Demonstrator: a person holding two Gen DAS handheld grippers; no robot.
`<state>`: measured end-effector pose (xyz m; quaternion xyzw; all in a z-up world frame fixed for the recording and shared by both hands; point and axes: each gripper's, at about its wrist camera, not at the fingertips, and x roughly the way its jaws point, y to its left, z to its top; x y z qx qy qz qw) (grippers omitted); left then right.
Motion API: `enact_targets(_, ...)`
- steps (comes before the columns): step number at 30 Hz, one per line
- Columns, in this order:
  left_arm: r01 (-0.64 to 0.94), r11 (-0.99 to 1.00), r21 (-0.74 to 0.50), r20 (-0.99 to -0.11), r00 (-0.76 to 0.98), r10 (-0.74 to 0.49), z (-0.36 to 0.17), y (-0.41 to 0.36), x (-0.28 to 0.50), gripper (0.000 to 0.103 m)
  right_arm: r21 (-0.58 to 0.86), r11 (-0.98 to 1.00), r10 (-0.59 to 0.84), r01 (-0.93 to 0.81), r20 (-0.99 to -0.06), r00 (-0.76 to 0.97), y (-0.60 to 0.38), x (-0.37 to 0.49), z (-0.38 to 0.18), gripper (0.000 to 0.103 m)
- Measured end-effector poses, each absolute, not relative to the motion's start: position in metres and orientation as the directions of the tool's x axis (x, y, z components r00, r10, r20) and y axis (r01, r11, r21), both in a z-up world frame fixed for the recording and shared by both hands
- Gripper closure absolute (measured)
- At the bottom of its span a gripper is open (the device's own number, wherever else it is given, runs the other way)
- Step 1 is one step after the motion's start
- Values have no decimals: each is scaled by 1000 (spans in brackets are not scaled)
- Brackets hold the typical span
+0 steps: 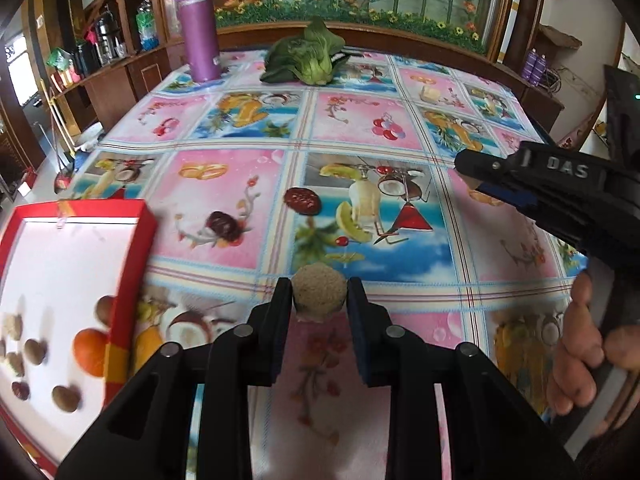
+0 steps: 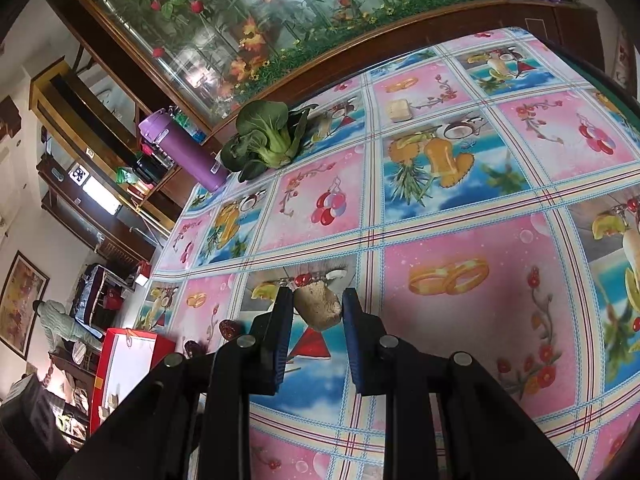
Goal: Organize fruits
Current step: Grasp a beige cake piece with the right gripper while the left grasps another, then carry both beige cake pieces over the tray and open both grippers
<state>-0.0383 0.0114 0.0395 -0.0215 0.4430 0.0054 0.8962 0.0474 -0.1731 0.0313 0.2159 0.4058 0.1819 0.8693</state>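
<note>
Tablecloth (image 1: pixel 360 128), two tools, each gripping one longan

raised letters "DAS" on the right claw (image 1: pixel 476 184) body

Pink-and-blue fruit-print tablecloth (image 1: pixel 360 128), red white-lined box (image 1: pixel 132 240), purple flask (image 1: pixel 198 28), green leafy vegetable (image 1: pixel 308 56).

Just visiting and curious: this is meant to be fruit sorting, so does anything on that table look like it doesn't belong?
Yes. A leafy green vegetable lies at the table's far edge beside a purple flask; neither is fruit. Two dark red dried fruits still sit loose on the tablecloth, outside the red box.
</note>
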Motion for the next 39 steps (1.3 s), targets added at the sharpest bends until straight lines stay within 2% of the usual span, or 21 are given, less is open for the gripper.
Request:
enact_targets(11, -116, 989, 92, -690, 709, 147, 75, 31, -83, 73, 474, 853, 495, -219, -601, 628, -156, 36, 36, 79)
enact_targets(18, -171, 978, 119, -643, 737, 207, 89, 46, -99, 73, 450, 863, 482, -230, -596, 642, -152, 34, 36, 79)
enact_targets(39, -284, 957, 63, -614, 744, 262, 96, 113, -128, 73, 314, 897, 443, -312, -602, 664, -119, 15, 31, 79)
